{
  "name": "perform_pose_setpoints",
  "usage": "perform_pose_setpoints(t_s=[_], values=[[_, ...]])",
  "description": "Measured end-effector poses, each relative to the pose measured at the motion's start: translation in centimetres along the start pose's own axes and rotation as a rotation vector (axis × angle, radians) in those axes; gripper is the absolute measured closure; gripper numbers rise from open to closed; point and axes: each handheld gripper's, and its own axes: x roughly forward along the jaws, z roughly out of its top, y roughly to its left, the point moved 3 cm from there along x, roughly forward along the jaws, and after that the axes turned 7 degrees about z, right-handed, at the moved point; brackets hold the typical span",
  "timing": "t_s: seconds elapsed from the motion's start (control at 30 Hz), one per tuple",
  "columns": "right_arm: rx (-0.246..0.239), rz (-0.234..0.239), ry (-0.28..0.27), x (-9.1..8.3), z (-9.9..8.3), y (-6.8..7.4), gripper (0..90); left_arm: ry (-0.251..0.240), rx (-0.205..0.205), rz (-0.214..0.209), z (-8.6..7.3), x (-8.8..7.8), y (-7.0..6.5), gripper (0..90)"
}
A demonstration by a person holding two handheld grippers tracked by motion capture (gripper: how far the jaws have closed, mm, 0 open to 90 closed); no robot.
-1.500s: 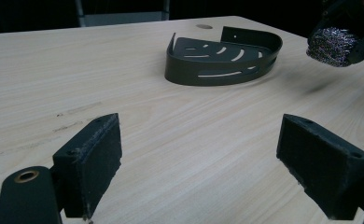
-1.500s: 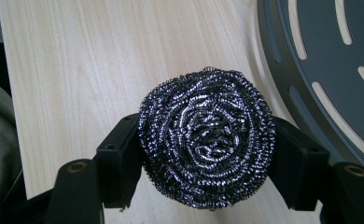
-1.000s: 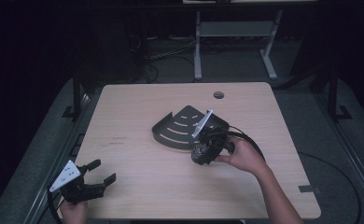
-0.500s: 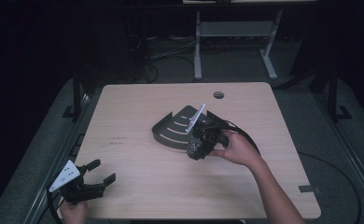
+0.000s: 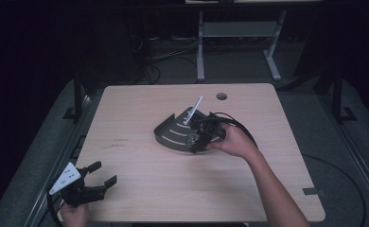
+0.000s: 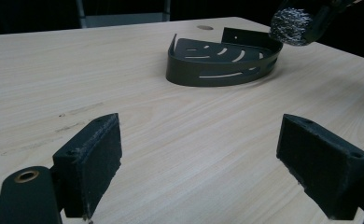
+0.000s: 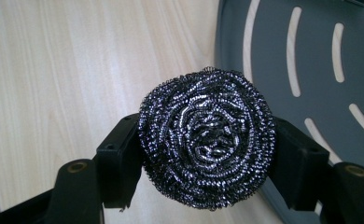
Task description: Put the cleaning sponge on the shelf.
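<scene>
A round steel wool scourer (image 7: 207, 138) sits squeezed between the pads of my right gripper (image 7: 203, 154), which is shut on it. In the high view that right gripper (image 5: 195, 138) holds the scourer (image 5: 191, 139) just above the near right rim of a dark grey quarter-round slotted tray (image 5: 173, 132) in the table's middle. The tray (image 7: 311, 60) lies under and beside the scourer in the right gripper view. My left gripper (image 5: 97, 177) rests open near the table's front left corner, nothing between its pads (image 6: 92, 161). From there the tray (image 6: 222, 63) and the scourer (image 6: 290, 28) show farther off.
The light wooden table (image 5: 140, 109) has a round cable hole (image 5: 221, 96) at the back. A black cable (image 5: 241, 127) loops behind the right hand. Beyond the table stands a white frame (image 5: 234, 42) on a dark floor.
My right gripper has carried the scourer to the left, from beside the tray's right end to over its near rim. The left gripper has stayed put.
</scene>
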Motion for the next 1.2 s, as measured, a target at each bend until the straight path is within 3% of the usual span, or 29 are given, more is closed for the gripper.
perform_pose_setpoints(t_s=[0.37,0.67,1.2], values=[[0.025,0.000,-0.027,0.0,0.9,-1.8,32.8,0.000,0.000,0.002,0.0,-0.1,0.1,13.3],[0.060,-0.021,-0.024,0.6,0.4,-3.5,32.8,-0.001,-0.001,0.001,0.0,-0.1,0.0,13.3],[0.102,-0.018,-0.026,1.9,0.8,-5.2,32.7,-0.004,0.002,0.003,0.0,-0.1,0.0,13.3]])
